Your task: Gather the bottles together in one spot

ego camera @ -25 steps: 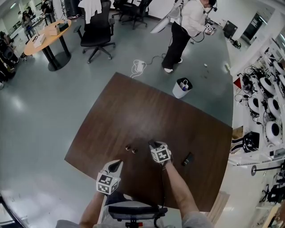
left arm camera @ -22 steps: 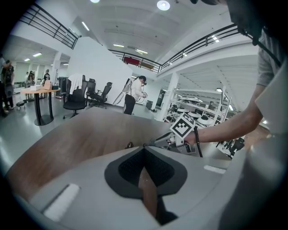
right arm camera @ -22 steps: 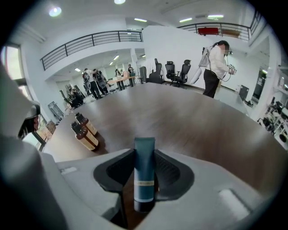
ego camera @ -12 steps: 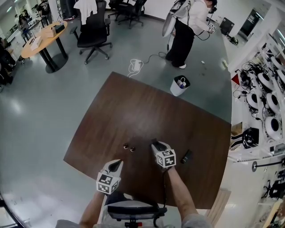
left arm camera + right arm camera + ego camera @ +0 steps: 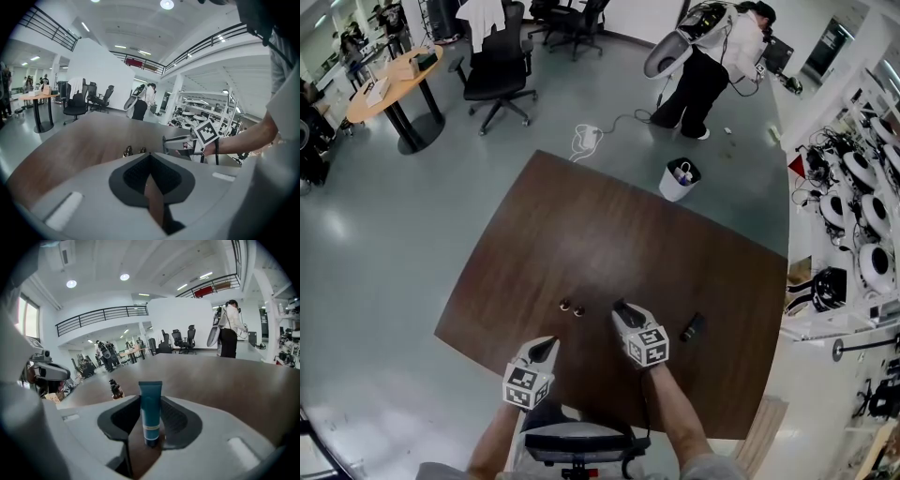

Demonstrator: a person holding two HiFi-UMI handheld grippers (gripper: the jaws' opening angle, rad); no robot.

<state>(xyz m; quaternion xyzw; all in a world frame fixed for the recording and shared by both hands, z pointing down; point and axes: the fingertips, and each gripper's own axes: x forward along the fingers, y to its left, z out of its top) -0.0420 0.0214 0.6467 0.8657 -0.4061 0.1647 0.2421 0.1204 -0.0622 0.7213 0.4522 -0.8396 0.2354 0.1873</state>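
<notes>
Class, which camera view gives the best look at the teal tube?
The right gripper view: the teal tube stands upright, full length, between the jaws of the right gripper. In the head view that gripper covers it. The left gripper view shows the gripper side-on; the tube cannot be made out.

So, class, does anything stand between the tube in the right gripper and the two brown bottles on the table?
Nothing visible does. The right gripper holds the teal tube, and only bare table lies between it and the two brown bottles.
</notes>
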